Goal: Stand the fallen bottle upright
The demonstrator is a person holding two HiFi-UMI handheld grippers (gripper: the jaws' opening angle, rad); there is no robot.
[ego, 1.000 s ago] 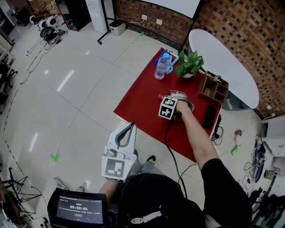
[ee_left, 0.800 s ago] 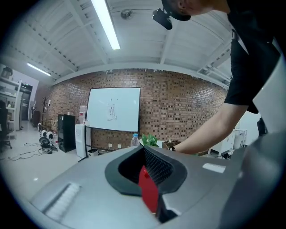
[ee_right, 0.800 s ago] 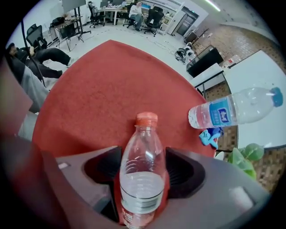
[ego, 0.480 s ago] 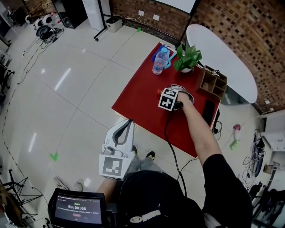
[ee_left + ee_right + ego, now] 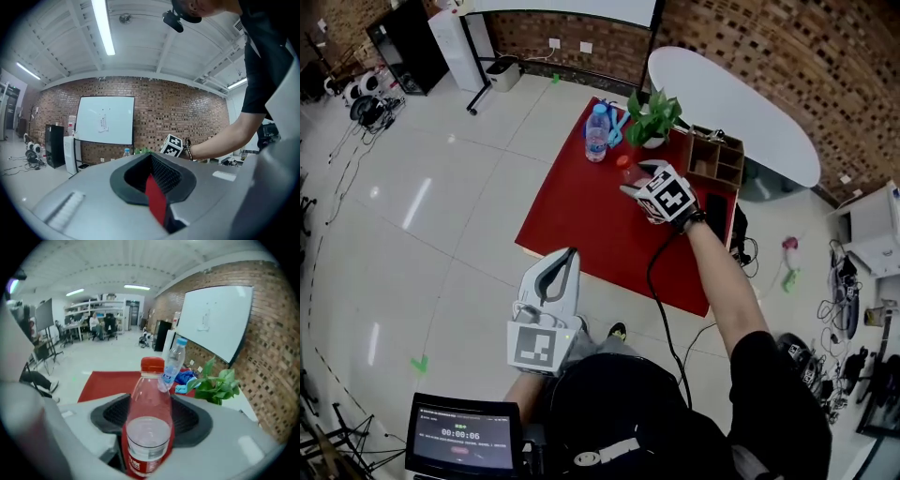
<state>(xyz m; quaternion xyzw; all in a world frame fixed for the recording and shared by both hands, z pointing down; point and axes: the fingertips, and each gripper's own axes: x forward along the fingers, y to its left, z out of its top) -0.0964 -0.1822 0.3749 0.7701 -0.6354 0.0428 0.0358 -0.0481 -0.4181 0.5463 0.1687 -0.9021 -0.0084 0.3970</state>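
Note:
My right gripper [image 5: 636, 178] is above the red table [image 5: 572, 220], shut on a clear bottle with a red cap and red label [image 5: 625, 165]. In the right gripper view that bottle [image 5: 149, 427] stands nearly upright between the jaws, cap up, partly filled with clear liquid. It hangs above the tabletop, with its base hidden. My left gripper [image 5: 567, 255] hovers low at the near side, off the table, jaws together and nothing in them. In the left gripper view the left gripper [image 5: 154, 187] points level toward the right arm.
A blue-capped water bottle [image 5: 597, 134] stands at the table's far edge beside a blue cloth [image 5: 617, 127] and a potted plant [image 5: 652, 120]. A wooden organiser [image 5: 714, 161] and a black phone [image 5: 715, 214] occupy the right side. Behind is a white oval table [image 5: 731, 108].
The right gripper has risen off the tabletop with the red-capped bottle and rolled, bringing the bottle from lying to nearly upright. The left gripper shifted slightly.

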